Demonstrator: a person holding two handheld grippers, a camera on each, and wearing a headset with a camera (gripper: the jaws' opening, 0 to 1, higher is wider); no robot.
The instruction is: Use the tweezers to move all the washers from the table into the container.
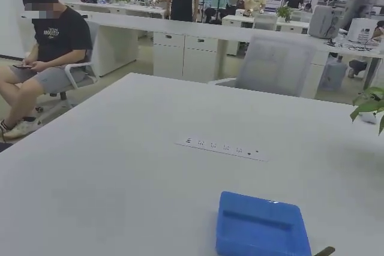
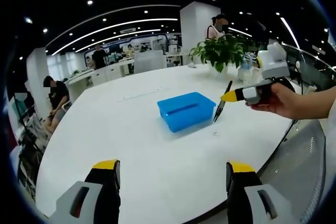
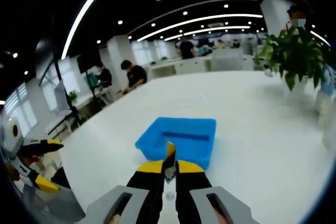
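Tweezers (image 2: 220,107) are clamped in the right claw (image 3: 170,167), tips down over the tabletop (image 2: 131,150) just beside the blue container (image 2: 189,121). A small pale ring, apparently a washer (image 3: 169,196), lies under them. The left claw (image 2: 173,182) stands apart, empty. Washers judged light, thin and slippery: pinch across the rim.
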